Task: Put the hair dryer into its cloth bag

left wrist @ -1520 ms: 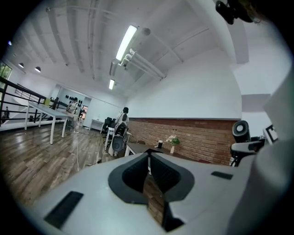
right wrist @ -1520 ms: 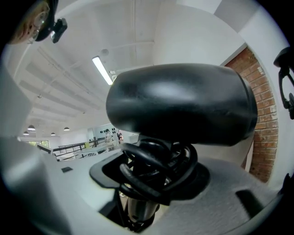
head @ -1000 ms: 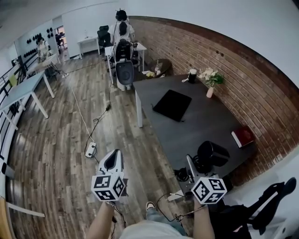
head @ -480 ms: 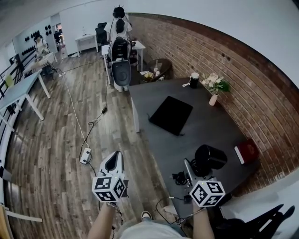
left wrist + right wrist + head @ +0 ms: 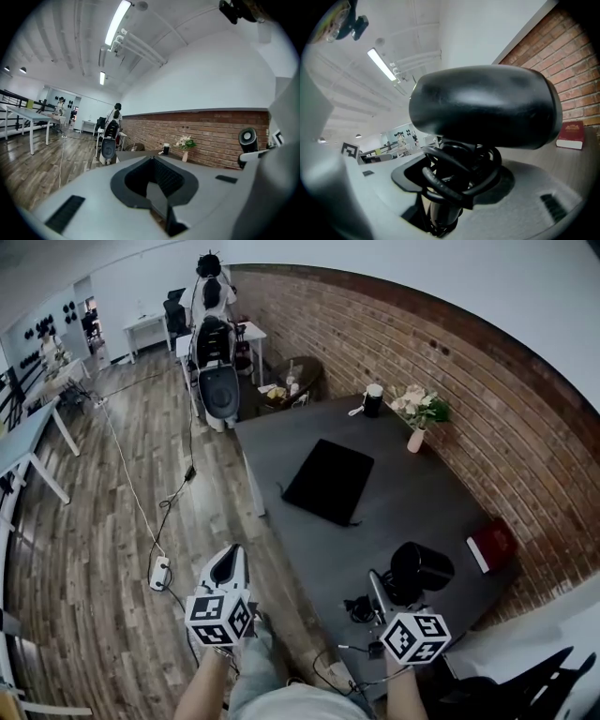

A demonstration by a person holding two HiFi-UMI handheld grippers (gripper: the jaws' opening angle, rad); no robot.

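The right gripper (image 5: pixel 382 589) had its jaws clamped wide on the handle of the hair dryer (image 5: pixel 483 105), with the black cord (image 5: pixel 459 173) looped in coils round that handle just above the pads. The handle's lower end was cut off at the bottom of the right gripper view, and the dryer's black barrel blocked most of what lay beyond it there. In the head view the dryer stood upright over the near end of the dark surface (image 5: pixel 422 502). The left gripper (image 5: pixel 228 563) had its jaws clenched on nothing and was out over the wooden floor (image 5: pixel 84 549), beside the surface's edge.

The cloth bag (image 5: pixel 329 480) lay flat and black in the middle of the surface, well apart from the dryer; where its mouth was could not be made out. A red book (image 5: pixel 490 545) lay near the brick wall (image 5: pixel 487 399), and a vase of flowers (image 5: pixel 418 413) and a dark cup (image 5: pixel 373 399) stood at the far end.

Compared with a second earlier, both grips were unchanged, but the person had shifted: the surface and bag had slid leftward and lower in the head view, and the black chair at lower right was mostly cut off.
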